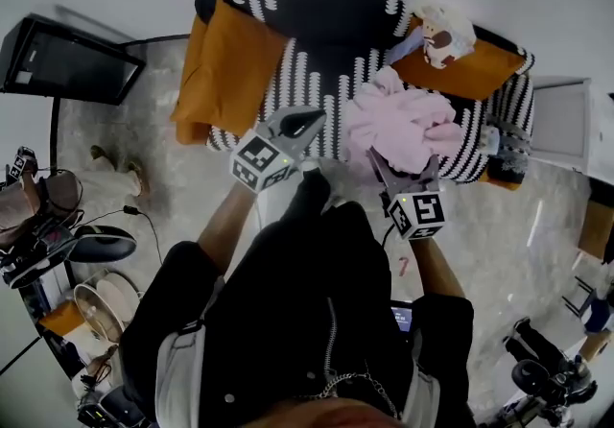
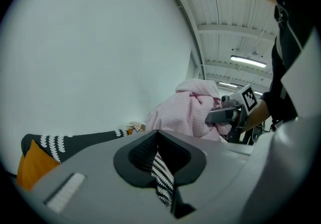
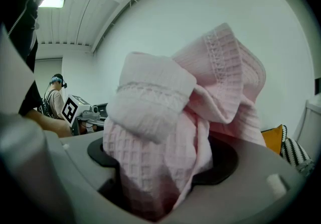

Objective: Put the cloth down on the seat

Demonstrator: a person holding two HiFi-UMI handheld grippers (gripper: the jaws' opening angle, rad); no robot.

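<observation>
A crumpled pink waffle cloth [image 1: 398, 124] hangs over the right part of the black-and-white striped sofa seat [image 1: 321, 81]. My right gripper [image 1: 405, 165] is shut on its lower edge, and the cloth [image 3: 170, 117] bulges up out of the jaws and fills the right gripper view. My left gripper [image 1: 312, 117] hovers over the seat's front edge, left of the cloth, shut and holding nothing. Only a thin slit shows sofa stripes between its jaws [image 2: 158, 165]. The left gripper view also catches the cloth [image 2: 185, 110] and the right gripper [image 2: 225, 115] beside it.
An orange cushion [image 1: 225, 71] leans at the sofa's left end. Another orange cushion [image 1: 460, 71] with a stuffed toy [image 1: 441, 33] on it lies at the right end. A white side table [image 1: 561, 119] stands to the right; a dark screen [image 1: 62, 61], shoes [image 1: 115, 172] and plates [image 1: 106, 297] are on the left.
</observation>
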